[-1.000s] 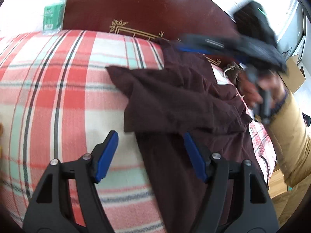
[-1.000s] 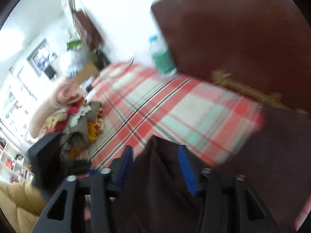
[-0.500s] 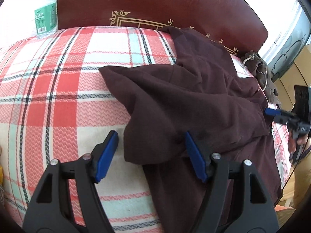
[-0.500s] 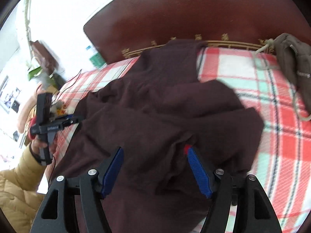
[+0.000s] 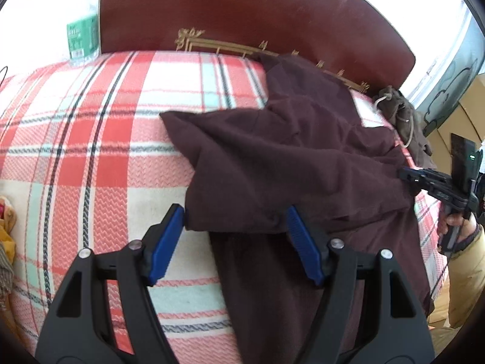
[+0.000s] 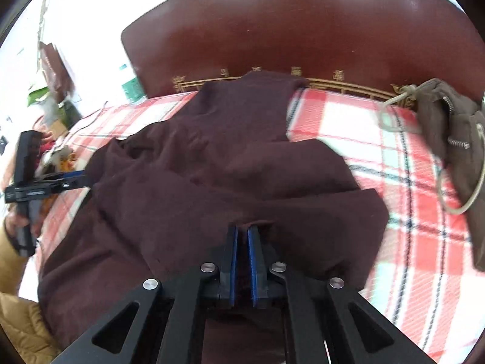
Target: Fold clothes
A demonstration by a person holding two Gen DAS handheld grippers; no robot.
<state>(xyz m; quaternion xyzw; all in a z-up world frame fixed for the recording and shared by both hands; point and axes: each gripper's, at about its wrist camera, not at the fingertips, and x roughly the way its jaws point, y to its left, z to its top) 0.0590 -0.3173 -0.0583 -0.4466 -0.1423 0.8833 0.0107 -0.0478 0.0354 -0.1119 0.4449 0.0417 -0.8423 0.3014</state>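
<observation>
A dark maroon garment (image 5: pixel 288 166) lies crumpled on the red plaid bed cover (image 5: pixel 91 151). My left gripper (image 5: pixel 235 230) is open, and the garment's near folded corner lies between its blue pads (image 5: pixel 168 236) without being pressed. At the garment's right edge my right gripper (image 5: pixel 405 175) pinches the cloth. In the right wrist view the right gripper (image 6: pixel 242 233) is shut, with a fold of the maroon garment (image 6: pixel 242 151) caught between its pads. The left gripper (image 6: pixel 81 179) shows at that view's left edge, held by a hand.
A dark wooden headboard (image 5: pixel 242 15) rises behind the bed. A green-labelled water bottle (image 5: pixel 81 36) stands at the far left. An olive drawstring garment (image 6: pixel 448 127) lies at the bed's right side. Mixed clothes (image 5: pixel 6 227) are piled at the left edge. A tan sleeve (image 5: pixel 463 273) shows.
The right gripper swung from the head of the bed to the garment's right edge, then closed on a fold of it. The left gripper edged closer to the garment's corner and stayed open.
</observation>
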